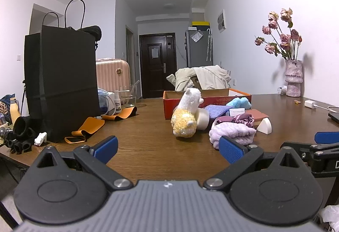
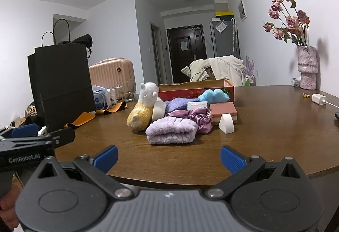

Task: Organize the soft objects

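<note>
A pile of soft things lies mid-table in front of a red cardboard box [image 1: 169, 102] [image 2: 229, 88]. It holds a white and yellow plush alpaca [image 1: 186, 117] [image 2: 143, 109], a folded lilac towel [image 1: 232, 133] [image 2: 171, 132], a purple satin scrunchie [image 1: 243, 119] [image 2: 198, 116], a violet cloth [image 1: 216, 110] [image 2: 177, 104] and a blue fluffy item [image 1: 240, 102] [image 2: 214, 95]. My left gripper [image 1: 168, 150] is open and empty, short of the pile. My right gripper [image 2: 169, 157] is open and empty at the table's near edge.
A tall black paper bag [image 1: 61, 83] [image 2: 61, 81] stands at the left, with orange straps [image 1: 89, 128] [image 2: 84, 118] beside it. A pink block [image 2: 223, 112], white wedge [image 2: 226, 124], white roll [image 2: 159, 109], vase of dried roses [image 1: 293, 79] [image 2: 307, 68] and charger [image 2: 318, 99] share the wooden table [image 1: 144, 136].
</note>
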The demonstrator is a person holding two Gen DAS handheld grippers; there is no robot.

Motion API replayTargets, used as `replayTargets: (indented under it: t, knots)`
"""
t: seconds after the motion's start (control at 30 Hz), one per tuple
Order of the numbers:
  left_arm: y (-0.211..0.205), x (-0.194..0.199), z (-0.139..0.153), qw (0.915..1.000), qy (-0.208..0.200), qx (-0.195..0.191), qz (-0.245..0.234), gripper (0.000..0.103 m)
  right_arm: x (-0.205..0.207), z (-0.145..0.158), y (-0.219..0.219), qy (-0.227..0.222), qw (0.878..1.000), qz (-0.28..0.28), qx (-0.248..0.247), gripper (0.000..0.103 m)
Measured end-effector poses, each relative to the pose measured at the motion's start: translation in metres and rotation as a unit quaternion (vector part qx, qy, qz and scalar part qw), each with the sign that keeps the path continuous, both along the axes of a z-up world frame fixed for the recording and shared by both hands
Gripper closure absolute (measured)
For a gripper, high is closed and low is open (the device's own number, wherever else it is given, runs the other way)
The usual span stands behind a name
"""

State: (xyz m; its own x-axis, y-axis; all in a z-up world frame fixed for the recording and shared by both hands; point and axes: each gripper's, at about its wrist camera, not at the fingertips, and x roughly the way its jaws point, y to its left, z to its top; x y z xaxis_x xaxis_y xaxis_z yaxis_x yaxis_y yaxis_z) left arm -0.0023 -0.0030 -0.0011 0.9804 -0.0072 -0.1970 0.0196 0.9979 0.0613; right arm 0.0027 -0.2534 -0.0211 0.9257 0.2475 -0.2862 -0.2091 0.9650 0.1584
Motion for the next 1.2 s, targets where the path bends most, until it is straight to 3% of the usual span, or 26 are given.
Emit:
replayTargets:
  t: [1.2]
  knots:
    - [-0.0055, 0.0, -0.0011, 1.0, -0.004, 0.004, -0.002, 0.0, -0.0002, -0.0009, -0.0017, -0.002, 1.0, -0.003, 0.003, 0.0]
